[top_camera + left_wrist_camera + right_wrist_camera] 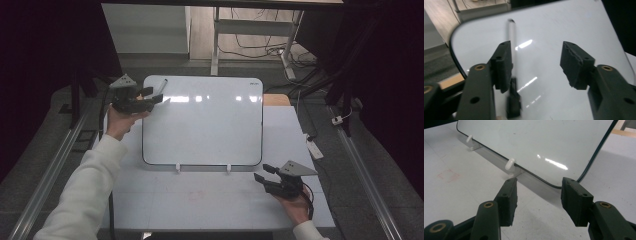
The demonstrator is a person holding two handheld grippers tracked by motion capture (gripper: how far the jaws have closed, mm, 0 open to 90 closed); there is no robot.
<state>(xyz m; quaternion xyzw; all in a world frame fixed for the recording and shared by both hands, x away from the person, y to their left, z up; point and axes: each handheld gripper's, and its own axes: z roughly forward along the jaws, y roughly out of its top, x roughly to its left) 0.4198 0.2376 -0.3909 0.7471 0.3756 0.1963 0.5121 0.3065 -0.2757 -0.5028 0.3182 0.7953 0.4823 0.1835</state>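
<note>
While both grippers are held apart with nothing between their jaws, a whiteboard [202, 122] is seen propped at the table's centre, its lower edge seated in two white clips [509, 165]. On the high view the left gripper [159, 96] is placed at about 10 o'clock from the board's middle, over the board's upper left corner, carried by a hand [120, 122] in a white sleeve [82, 200]. In the left gripper view the jaws are spread wide, and a marker [512, 75] with a pale barrel and dark cap is seen lying on the board just beside the left-hand jaw; contact between jaw and marker cannot be told because of blur. The right gripper [264, 172] is held at about 4 o'clock from the board's centre, near the lower right corner, above the white table [200, 200]. In the right gripper view its jaws are likewise spread, pointed at the board's rounded corner and apart from it. A faint reddish stain [447, 175] is noted on the tabletop.
</note>
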